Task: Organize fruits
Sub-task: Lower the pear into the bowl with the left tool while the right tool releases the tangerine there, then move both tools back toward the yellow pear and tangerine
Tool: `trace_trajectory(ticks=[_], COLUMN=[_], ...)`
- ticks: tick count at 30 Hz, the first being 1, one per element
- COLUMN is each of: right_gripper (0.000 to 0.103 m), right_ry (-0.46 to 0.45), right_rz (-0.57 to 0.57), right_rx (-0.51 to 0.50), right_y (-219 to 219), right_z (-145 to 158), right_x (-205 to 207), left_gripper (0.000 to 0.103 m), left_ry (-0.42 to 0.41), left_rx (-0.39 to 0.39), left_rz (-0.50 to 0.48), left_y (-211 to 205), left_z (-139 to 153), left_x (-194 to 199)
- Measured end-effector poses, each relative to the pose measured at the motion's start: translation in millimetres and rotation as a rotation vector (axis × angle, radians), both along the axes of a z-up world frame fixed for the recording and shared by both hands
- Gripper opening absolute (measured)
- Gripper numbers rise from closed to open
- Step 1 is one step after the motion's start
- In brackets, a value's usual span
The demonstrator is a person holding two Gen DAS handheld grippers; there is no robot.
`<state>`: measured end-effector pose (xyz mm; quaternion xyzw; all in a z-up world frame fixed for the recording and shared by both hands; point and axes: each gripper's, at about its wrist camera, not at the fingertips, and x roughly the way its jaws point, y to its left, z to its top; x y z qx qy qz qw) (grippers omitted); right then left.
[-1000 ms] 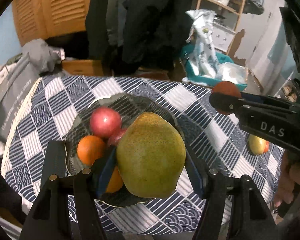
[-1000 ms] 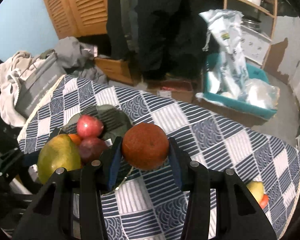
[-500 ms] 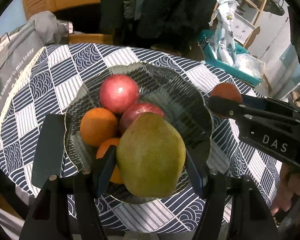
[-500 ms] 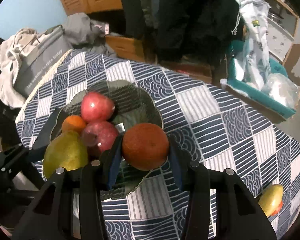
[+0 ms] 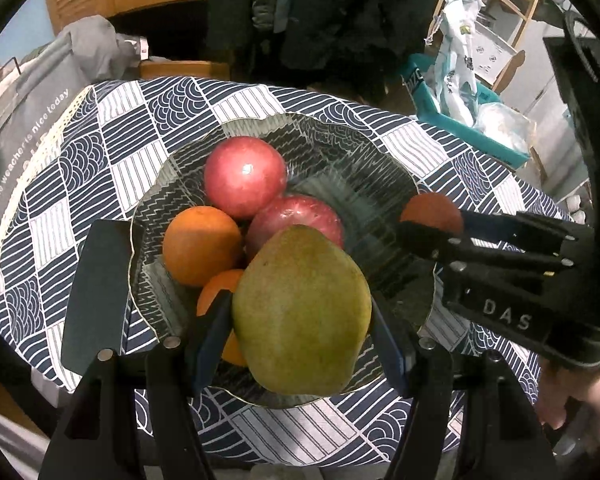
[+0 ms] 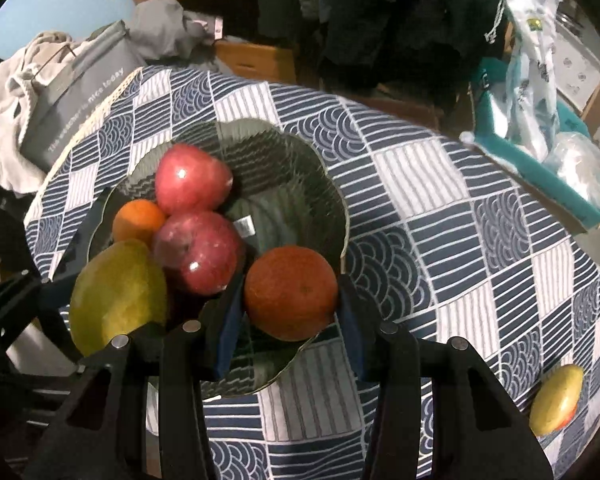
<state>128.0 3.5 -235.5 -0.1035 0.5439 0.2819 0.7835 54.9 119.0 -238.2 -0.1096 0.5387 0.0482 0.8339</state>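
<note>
A wavy dark glass bowl point(image 5: 380, 184) sits on the blue-and-white checked tablecloth point(image 6: 480, 240). Inside it lie two red apples, one far point(image 5: 244, 176) and one near point(image 5: 296, 216), touching each other, and two small oranges point(image 5: 202, 244) beside them. The left gripper point(image 5: 302, 316) squeezes a big green-yellow mango point(image 5: 300, 312) over the bowl's near edge. The right gripper point(image 6: 290, 300) squeezes a dark orange fruit point(image 6: 290, 292) over the bowl's edge too. Another yellow mango with a red tip point(image 6: 556, 400) lies on the cloth, well apart from the bowl.
</note>
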Motion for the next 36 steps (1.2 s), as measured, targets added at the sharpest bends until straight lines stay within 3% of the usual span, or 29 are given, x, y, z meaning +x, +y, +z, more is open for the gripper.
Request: trace_trajectory(ticks=[7,9,11,17,32,36], right_gripper=[0.047,0.057,0.059,0.059,0.059,0.065], right_ry=[0.01,0.0,-0.011,-0.036,-0.208,-0.255], right_rz=[-0.003,-0.007,-0.011,-0.032,-0.088,-0.101], right_rx=[-0.003,0.012,0.023,0.028,-0.036,-0.044], right_y=[0.7,0.0,-1.3,-6.3,-31.9,-42.8], right_z=[-2.5,1.1,6.6,17.8,69.8,84.7], right_x=[0.3,1.0,2.0,3.6,-11.8,-20.7], left_gripper=[0.072,0.075,0.076,0.076,0.076,0.076], left_ry=[0.022,0.029,0.022,-0.004,-0.138,-0.163], left_rx=[0.002,-0.016,-0.009,-0.008,0.051,0.054], left_rz=[-0.02,-0.026,-0.021,0.006,-0.031,-0.045], left_y=[-3.4,-4.8,-5.7,-1.9,-20.1,-24.7], left_z=[-1.1,-2.5,-1.0,8.1,56.6,67.6], left_x=[0.8,0.6,-0.2,-0.7,-7.6,-10.2])
